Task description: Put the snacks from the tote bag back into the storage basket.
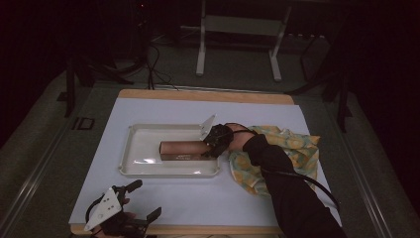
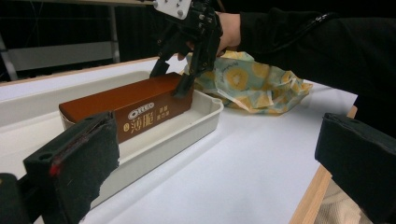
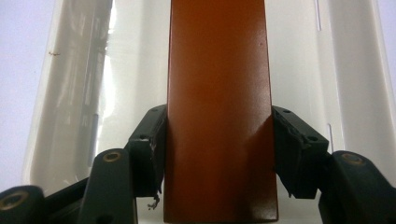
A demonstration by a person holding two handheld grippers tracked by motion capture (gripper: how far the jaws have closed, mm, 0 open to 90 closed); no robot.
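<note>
Dim room, white sheet covering a wood-edged table (image 1: 208,94). White tray (image 1: 130,148) sits mid-table. Brown biscuit box (image 1: 181,150) lies flat inside it, long side along the tray, right end near the tray's right wall. Right gripper (image 1: 210,145) comes in over that right wall and clamps the box's right end: in the right gripper view both black pads press the two long sides, box running straight away between them. Left gripper view confirms, one jaw on each side of the box end, hand above. Left gripper (image 1: 143,201) rests at the near left corner of the table, well apart from the tray, jaws wide with nothing between them. Yellow-patterned cloth (image 1: 292,144) lies crumpled just right of the tray, partly under the right sleeve (image 1: 292,198).
</note>
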